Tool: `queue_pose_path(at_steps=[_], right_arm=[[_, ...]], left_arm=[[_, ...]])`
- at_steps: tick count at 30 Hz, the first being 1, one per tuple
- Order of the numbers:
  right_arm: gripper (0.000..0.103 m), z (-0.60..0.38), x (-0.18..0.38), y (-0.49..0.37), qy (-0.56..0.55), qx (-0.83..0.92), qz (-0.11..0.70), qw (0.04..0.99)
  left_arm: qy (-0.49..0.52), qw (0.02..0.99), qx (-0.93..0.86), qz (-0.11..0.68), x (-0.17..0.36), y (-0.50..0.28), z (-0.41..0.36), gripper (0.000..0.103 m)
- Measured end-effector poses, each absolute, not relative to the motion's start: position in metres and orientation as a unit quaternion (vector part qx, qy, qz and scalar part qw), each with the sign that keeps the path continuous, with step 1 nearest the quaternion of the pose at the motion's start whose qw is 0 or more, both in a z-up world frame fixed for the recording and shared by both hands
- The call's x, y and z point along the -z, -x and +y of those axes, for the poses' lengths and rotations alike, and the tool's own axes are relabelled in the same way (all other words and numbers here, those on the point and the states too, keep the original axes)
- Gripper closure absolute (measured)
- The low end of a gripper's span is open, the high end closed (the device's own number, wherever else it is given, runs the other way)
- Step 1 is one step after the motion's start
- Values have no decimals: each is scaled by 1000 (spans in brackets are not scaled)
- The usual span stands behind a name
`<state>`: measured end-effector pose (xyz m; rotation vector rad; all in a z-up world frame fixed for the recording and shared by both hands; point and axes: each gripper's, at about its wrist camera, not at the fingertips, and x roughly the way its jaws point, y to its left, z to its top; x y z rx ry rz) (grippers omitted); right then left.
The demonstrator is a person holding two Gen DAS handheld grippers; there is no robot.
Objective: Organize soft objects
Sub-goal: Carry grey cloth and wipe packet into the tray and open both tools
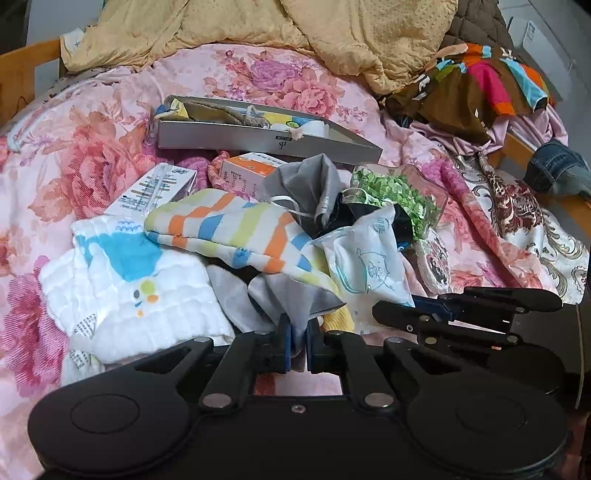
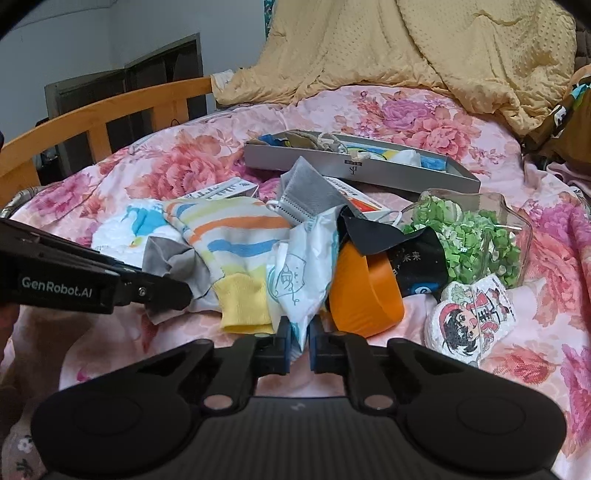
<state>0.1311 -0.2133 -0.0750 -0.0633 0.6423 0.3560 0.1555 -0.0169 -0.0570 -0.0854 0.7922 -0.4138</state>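
Note:
A pile of soft things lies on the floral bedspread (image 1: 92,155). My left gripper (image 1: 298,343) is shut on a grey cloth (image 1: 295,299) at the pile's near edge; it also shows in the right wrist view (image 2: 162,291). My right gripper (image 2: 299,343) is shut on a white packet with a blue drawing (image 2: 295,273), which also shows in the left wrist view (image 1: 369,258). A striped sock (image 1: 236,229) with a yellow cuff (image 2: 243,299), a white muslin cloth (image 1: 125,280) and a grey mask (image 2: 306,192) lie in the pile.
A long grey box (image 1: 266,138) with items stands behind the pile. An orange bowl (image 2: 365,299), a glass dish of green bits (image 2: 476,240), a cartoon-print pouch (image 2: 469,317) and small cartons (image 1: 159,188) lie around. A yellow blanket (image 1: 258,26) is heaped behind; a wooden rail (image 2: 110,110) at left.

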Motion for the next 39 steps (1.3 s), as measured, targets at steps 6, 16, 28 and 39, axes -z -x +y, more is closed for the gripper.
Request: queue_pose_path(at_steps=[6, 16, 28, 39], right_arm=[[93, -219, 64, -122, 20, -172, 295, 940], [93, -240, 36, -113, -18, -164, 250, 954], [93, -260, 20, -128, -35, -144, 220, 964], [93, -285, 11, -218, -15, -128, 200, 971]], left_arm=[[36, 902, 193, 384, 40, -140, -22, 97], [80, 908, 187, 367, -5, -130, -16, 97], [76, 916, 188, 346, -39, -151, -34, 97], [77, 932, 179, 304, -80, -232, -61, 97]])
